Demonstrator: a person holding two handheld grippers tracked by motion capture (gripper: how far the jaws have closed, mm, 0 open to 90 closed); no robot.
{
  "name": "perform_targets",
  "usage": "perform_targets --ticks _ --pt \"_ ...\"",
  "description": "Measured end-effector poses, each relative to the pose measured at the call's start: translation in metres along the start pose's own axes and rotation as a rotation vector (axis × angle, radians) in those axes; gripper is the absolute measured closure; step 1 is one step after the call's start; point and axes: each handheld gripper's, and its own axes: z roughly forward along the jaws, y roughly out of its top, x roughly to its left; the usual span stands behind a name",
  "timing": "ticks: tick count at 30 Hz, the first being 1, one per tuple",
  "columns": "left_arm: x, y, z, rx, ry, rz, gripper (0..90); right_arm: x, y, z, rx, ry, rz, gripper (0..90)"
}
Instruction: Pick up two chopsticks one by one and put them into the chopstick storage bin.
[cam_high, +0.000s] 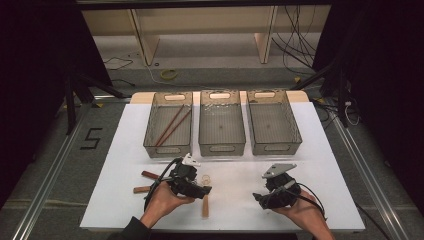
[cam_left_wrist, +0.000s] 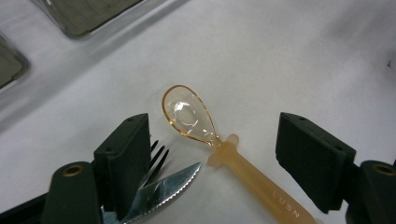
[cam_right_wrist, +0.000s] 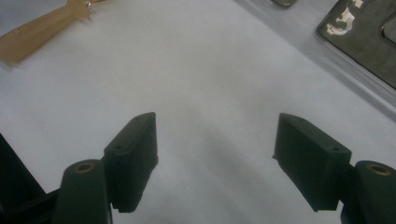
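Flanking the spoon (cam_left_wrist: 219, 149), left gripper (cam_left_wrist: 224, 158) jaws wide, bare table (cam_left_wrist: 303, 56) beyond.

White tabletop (cam_high: 320, 165) bearing three clear bins in a row along its far edge: left bin (cam_high: 150, 131), which holds two brown sticks, middle bin (cam_high: 221, 145) and right bin (cam_high: 292, 129). On the near half lie an amber spoon (cam_left_wrist: 224, 149), a fork (cam_left_wrist: 156, 161) and a serrated knife (cam_left_wrist: 170, 186) just beside it, and two brown handles (cam_high: 146, 182) to the left.
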Motion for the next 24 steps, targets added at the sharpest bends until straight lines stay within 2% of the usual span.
perform_targets --ticks 6,12,24 --pt "-0.003 0.001 0.001 0.009 0.004 0.011 28.4 0.000 0.000 0.001 0.004 0.004 0.000 30.7" --pt "-0.008 0.000 0.006 0.037 -0.014 0.023 30.2 0.000 0.000 0.002 0.008 0.006 -0.003 30.7" --pt "-0.019 -0.006 0.013 0.088 -0.013 0.046 33.9 -0.001 -0.001 0.002 0.008 0.007 0.000 30.7"
